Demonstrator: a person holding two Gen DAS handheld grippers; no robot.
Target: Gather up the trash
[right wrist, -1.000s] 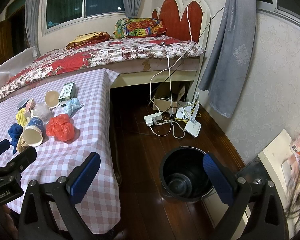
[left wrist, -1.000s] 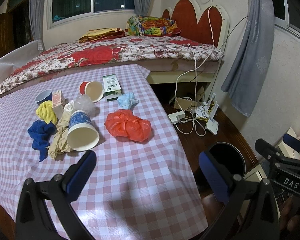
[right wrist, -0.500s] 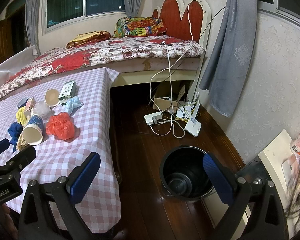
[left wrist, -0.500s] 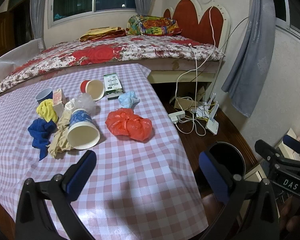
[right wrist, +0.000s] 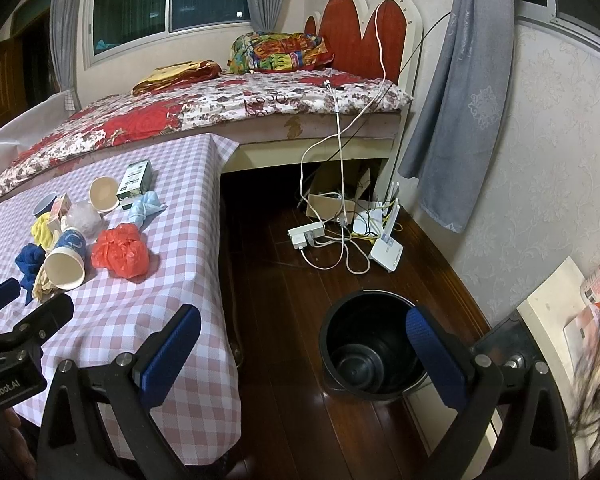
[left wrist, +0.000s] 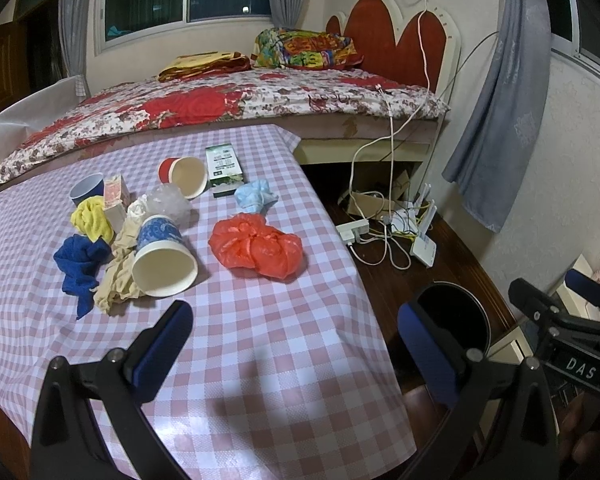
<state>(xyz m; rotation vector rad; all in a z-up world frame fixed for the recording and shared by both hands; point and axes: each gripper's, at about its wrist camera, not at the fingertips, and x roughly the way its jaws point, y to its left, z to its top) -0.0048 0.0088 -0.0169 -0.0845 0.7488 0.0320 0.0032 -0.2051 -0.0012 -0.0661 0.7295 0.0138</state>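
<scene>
Checked pink vinyl covers the table point(left wrist: 260, 360), which fills the left and centre of the left wrist view; trash lies grouped in its upper left part.
Black bin point(right wrist: 370, 344), lower centre of the right wrist view, stands on dark floor, well apart from the trash. Only this view shows its whole inside; the left wrist view catches just a part of the rim at lower right.
Red plastic bag point(left wrist: 256, 246), crumpled, centre frame: likely to slip or unfold if pinched by a loose fold.
Paper cup point(left wrist: 162, 258) on its side, touching the beige cloth point(left wrist: 118, 280): may roll, or drag the cloth along.
Left gripper point(left wrist: 296, 344) and right gripper point(right wrist: 304, 344): fingers spread wide, nothing held.
</scene>
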